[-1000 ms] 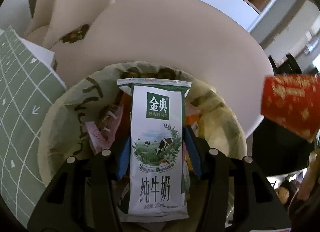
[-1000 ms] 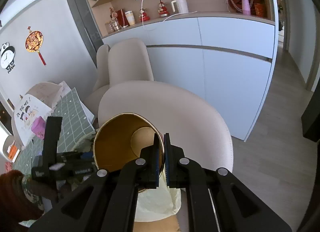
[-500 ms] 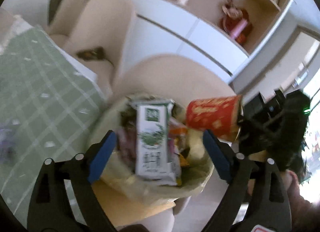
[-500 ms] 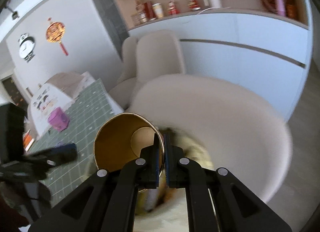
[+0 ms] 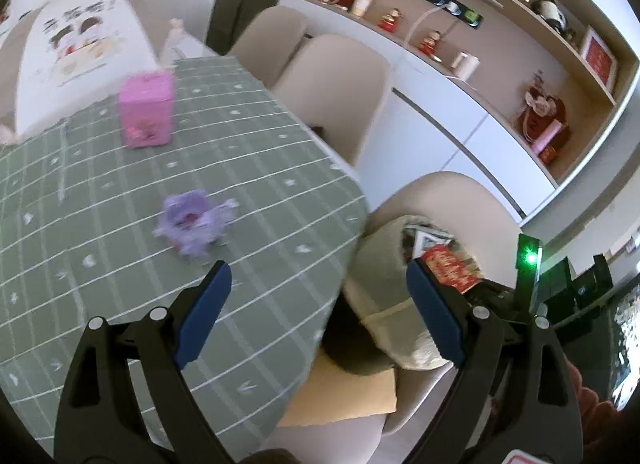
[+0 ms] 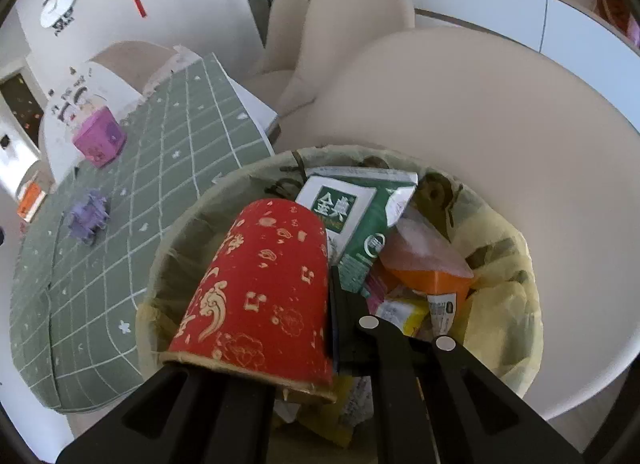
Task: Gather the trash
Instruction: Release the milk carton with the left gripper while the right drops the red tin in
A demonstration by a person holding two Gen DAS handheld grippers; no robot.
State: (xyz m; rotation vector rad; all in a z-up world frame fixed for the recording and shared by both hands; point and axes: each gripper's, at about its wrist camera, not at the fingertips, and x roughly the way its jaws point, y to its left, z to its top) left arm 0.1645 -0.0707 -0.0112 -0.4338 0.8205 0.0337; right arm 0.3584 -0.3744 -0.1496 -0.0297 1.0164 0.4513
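Observation:
My right gripper (image 6: 329,288) is shut on the rim wall of a red paper cup (image 6: 260,284) with gold patterns. It holds the cup tilted, bottom forward, just over the open yellowish trash bag (image 6: 520,248). A green and white milk carton (image 6: 352,220) lies in the bag on top of other wrappers. My left gripper (image 5: 320,304) is open and holds nothing, above the edge of the green checked table (image 5: 120,284). A crumpled purple paper (image 5: 192,224) lies on the cloth ahead of it. In the left wrist view the trash bag (image 5: 380,256) stands to the right with the red paper cup (image 5: 448,270) over it.
A pink box (image 5: 148,112) stands farther back on the table. The bag rests on a beige chair (image 6: 480,112), and more beige chairs (image 5: 332,76) line the table's far side. White cabinets (image 5: 440,136) run behind. An orange carton (image 6: 428,276) lies in the bag.
My left gripper let go of the milk carton into the bag, opened wide, then rose and swung left over the table. My right gripper brought the cup down over the bag and rolled it.

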